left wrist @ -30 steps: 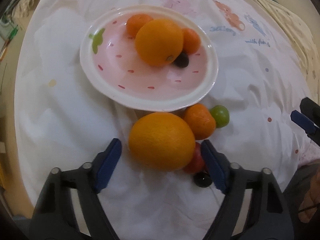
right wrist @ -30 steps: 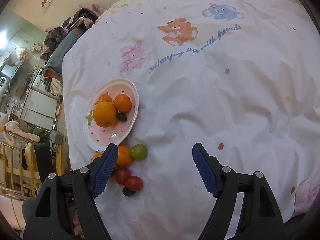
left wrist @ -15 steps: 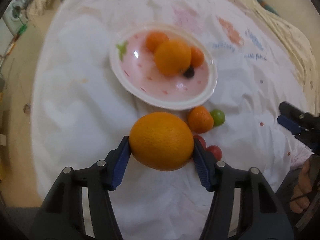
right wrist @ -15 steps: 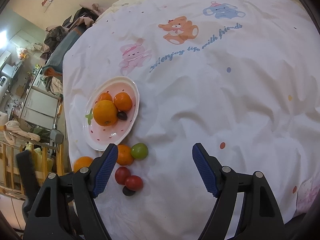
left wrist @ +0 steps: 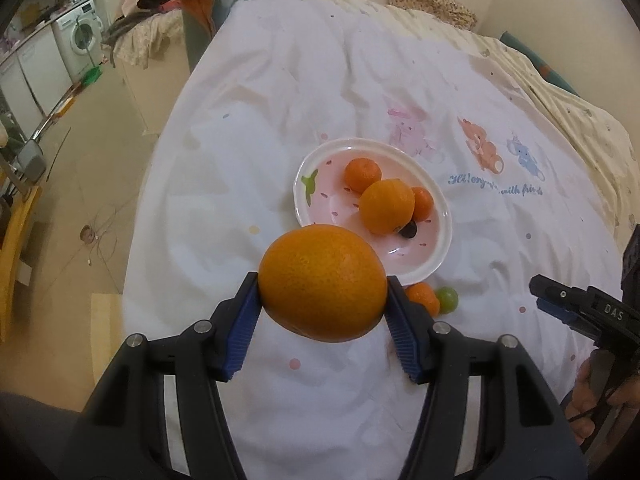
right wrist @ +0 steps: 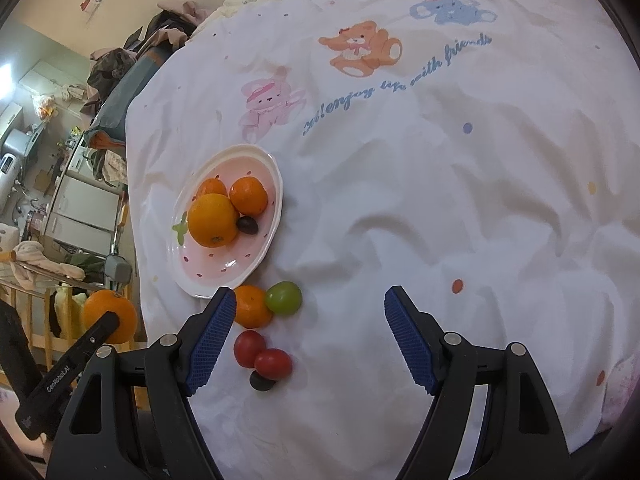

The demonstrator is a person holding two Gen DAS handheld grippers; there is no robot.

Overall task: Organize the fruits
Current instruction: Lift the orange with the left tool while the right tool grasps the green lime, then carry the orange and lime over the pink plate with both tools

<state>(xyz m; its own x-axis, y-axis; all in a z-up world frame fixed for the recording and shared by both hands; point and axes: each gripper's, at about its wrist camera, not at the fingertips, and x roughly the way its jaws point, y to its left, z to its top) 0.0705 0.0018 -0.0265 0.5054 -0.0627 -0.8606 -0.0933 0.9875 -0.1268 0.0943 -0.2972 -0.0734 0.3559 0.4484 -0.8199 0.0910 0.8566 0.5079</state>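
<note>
A white cartoon-print sheet (right wrist: 440,200) covers the bed. The left gripper (left wrist: 322,300) clamps a large orange (left wrist: 322,282) above the sheet's near edge (short of the pink plate (left wrist: 436,256)); the right gripper (right wrist: 306,340) hangs open.

Blue script is printed on the white sheet (right wrist: 400,200), below the bear and elephant figures in the upper right of the right wrist frame; the end reads "with friends", the start is unclear. At lower left of that frame, the left gripper (right wrist: 60,380) bears white lettering, not clearly legible. At the right edge of the left wrist frame, the right gripper (left wrist: 592,312) bears "DAS".
</note>
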